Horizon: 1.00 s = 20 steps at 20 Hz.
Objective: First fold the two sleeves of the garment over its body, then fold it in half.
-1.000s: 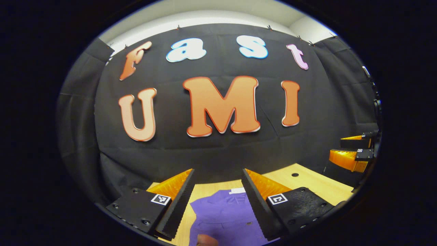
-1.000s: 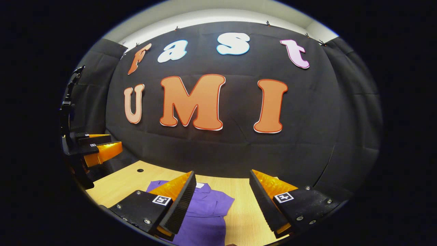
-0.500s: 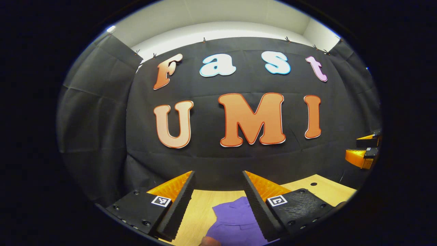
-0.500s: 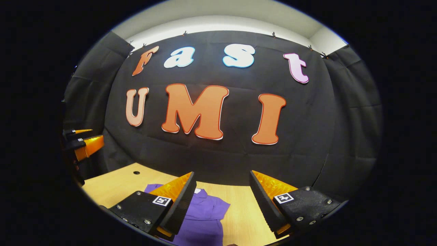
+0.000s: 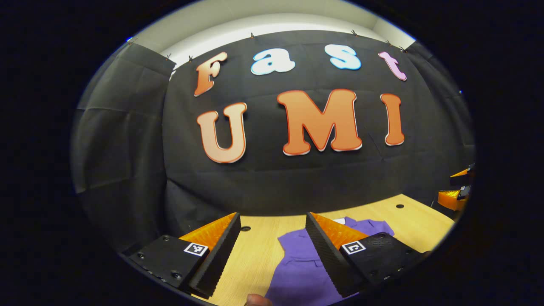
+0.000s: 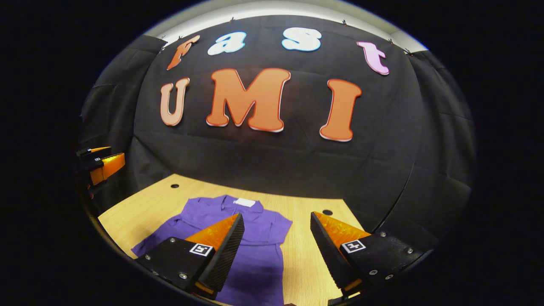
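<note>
Garment [image 6: 255, 238] is lying flat on the table [image 6: 144, 206], collar toward the wall, long axis running away from me, while I'm holding my left tool [image 5: 272, 250] and right tool [image 6: 276, 250] wide and empty above it, each nearer its own sleeve.

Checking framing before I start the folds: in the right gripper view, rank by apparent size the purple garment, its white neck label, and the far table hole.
1. purple garment, by far
2. white neck label
3. table hole, though it lies farther off, so this gap is unsure
</note>
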Each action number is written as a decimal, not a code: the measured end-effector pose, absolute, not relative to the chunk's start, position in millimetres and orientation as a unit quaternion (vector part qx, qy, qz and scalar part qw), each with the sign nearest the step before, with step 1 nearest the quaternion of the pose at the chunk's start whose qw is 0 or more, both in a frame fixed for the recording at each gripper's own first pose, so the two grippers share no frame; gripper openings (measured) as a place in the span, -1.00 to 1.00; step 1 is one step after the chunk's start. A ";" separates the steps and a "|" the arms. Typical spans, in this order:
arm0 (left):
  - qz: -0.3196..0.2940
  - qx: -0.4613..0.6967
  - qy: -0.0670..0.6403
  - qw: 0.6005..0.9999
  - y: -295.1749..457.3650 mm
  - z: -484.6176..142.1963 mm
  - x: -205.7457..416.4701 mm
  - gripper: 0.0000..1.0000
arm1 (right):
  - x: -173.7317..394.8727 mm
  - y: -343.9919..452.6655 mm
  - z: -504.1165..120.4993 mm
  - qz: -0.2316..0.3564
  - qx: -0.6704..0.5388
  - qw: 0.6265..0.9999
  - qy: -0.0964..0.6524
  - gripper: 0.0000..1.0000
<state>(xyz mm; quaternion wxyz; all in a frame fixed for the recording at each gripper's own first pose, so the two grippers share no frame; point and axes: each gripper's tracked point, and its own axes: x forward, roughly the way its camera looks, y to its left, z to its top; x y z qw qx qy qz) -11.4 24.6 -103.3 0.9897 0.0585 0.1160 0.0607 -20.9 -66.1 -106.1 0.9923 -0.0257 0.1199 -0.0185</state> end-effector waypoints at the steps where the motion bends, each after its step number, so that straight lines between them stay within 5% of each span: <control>1: 0.056 0.058 0.131 0.988 23.8 -112.3 -13.6 0.96 | -23.7 -67.6 -114.1 -0.019 -0.025 0.991 0.131 0.88; 11: 0.014 0.055 0.300 0.952 24.1 -228.8 -42.2 0.87 | -42.6 -64.1 -210.1 0.000 0.015 0.962 0.271 0.89; 20: -0.002 0.014 0.484 0.875 36.5 -324.3 -107.0 0.99 | -87.8 -61.0 -299.7 0.013 0.028 0.911 0.411 0.89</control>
